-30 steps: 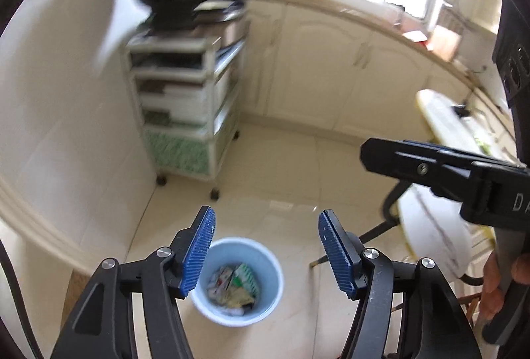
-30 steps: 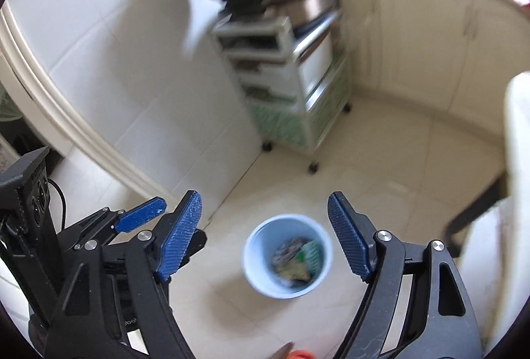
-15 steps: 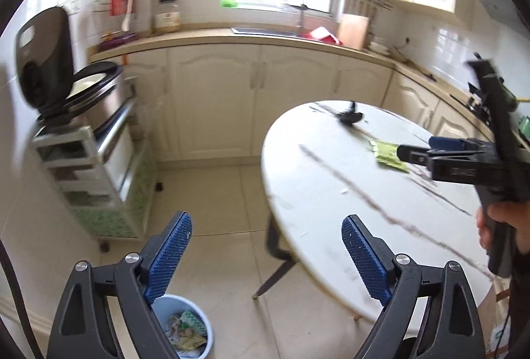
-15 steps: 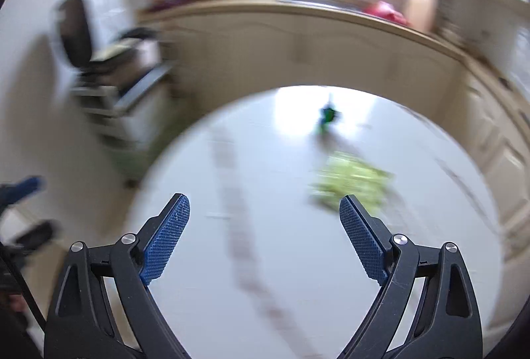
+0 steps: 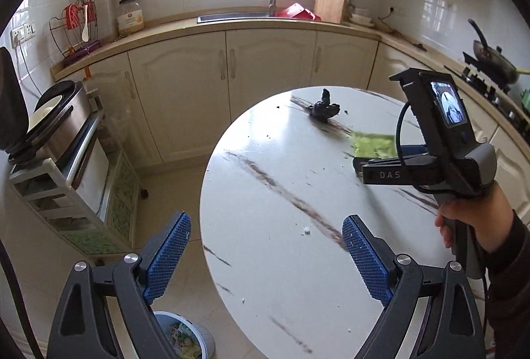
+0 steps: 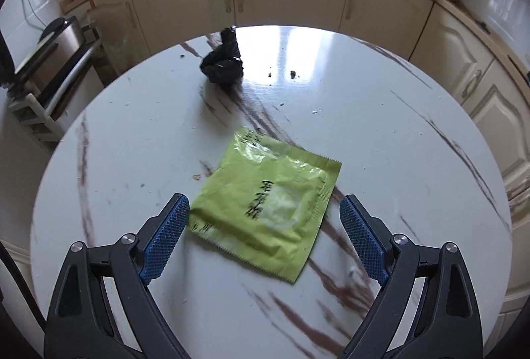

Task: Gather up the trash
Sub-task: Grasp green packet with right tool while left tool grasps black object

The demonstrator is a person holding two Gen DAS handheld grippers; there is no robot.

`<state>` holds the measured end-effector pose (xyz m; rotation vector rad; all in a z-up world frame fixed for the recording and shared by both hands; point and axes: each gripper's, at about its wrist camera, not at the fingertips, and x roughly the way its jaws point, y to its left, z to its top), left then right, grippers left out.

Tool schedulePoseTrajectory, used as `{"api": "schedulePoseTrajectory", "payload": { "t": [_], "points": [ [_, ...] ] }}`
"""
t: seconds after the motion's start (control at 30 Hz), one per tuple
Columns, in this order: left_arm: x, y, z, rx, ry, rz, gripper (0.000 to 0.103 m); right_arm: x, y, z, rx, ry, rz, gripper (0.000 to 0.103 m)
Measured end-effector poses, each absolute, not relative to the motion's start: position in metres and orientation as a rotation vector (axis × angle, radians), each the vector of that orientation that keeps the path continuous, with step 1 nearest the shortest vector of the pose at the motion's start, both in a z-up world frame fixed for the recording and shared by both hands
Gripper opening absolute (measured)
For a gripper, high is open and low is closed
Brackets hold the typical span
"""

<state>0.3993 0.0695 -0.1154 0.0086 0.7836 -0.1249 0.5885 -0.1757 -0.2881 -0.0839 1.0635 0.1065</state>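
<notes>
A flat green wrapper [image 6: 268, 209] lies on the round white marble table [image 6: 381, 133]. My right gripper [image 6: 265, 226] hangs open just above its near end, blue pads [image 6: 164, 238] wide on either side and off it. A crumpled black bag [image 6: 223, 60] sits farther back on the table. In the left wrist view the wrapper [image 5: 374, 143] and the black bag [image 5: 323, 108] show too, with a hand holding the right gripper's body [image 5: 440, 153] over the wrapper. My left gripper [image 5: 265, 256] is open and empty over the table's near left edge. A blue bin [image 5: 185, 339] with trash stands on the floor below.
A wheeled drawer cart [image 5: 76, 186] with an open cooker on top stands left of the table. Cream cabinets [image 5: 232, 77], a sink and a window run along the back. A stove with a pan [image 5: 493, 60] is at the right. Small crumbs [image 6: 291, 74] dot the table.
Both grippers swung away from the blue floor bin and up to the table. The right one now hovers over the green wrapper. Both jaws stand wider than a second ago.
</notes>
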Motion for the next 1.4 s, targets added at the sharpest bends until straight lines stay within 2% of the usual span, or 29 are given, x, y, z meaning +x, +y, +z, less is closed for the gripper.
{"api": "schedulePoseTrajectory", "payload": {
  "t": [0.27,0.33,0.37,0.4,0.53,0.57,0.6,0.83,1.4],
  "points": [
    [0.443,0.061,-0.127,0.025,0.798,-0.128,0.09,0.582,-0.191,-0.296,-0.107,1.045,0.18,0.085],
    [0.447,0.062,-0.13,0.026,0.801,-0.129,0.09,0.581,-0.192,-0.294,-0.121,1.039,0.205,0.07],
    [0.448,0.063,-0.132,0.025,0.802,-0.129,0.09,0.581,-0.193,-0.293,-0.125,1.032,0.211,0.052],
    [0.45,0.063,-0.135,0.025,0.804,-0.129,0.09,0.58,-0.195,-0.291,-0.127,1.025,0.22,0.043],
    [0.458,0.058,-0.139,0.023,0.817,-0.133,0.09,0.58,-0.199,-0.29,-0.152,1.024,0.247,0.025],
    [0.459,0.055,-0.14,0.03,0.818,-0.134,0.09,0.58,-0.2,-0.289,-0.154,1.02,0.253,0.015],
    [0.461,0.052,-0.141,0.039,0.819,-0.137,0.09,0.58,-0.201,-0.289,-0.154,1.013,0.261,0.011],
    [0.504,0.031,-0.152,0.058,0.818,-0.171,0.091,0.58,-0.217,-0.287,-0.134,0.984,0.308,0.009],
    [0.686,-0.045,-0.207,0.122,0.817,-0.153,0.09,0.61,-0.282,-0.29,-0.036,1.012,0.338,0.009]
  ]
}}
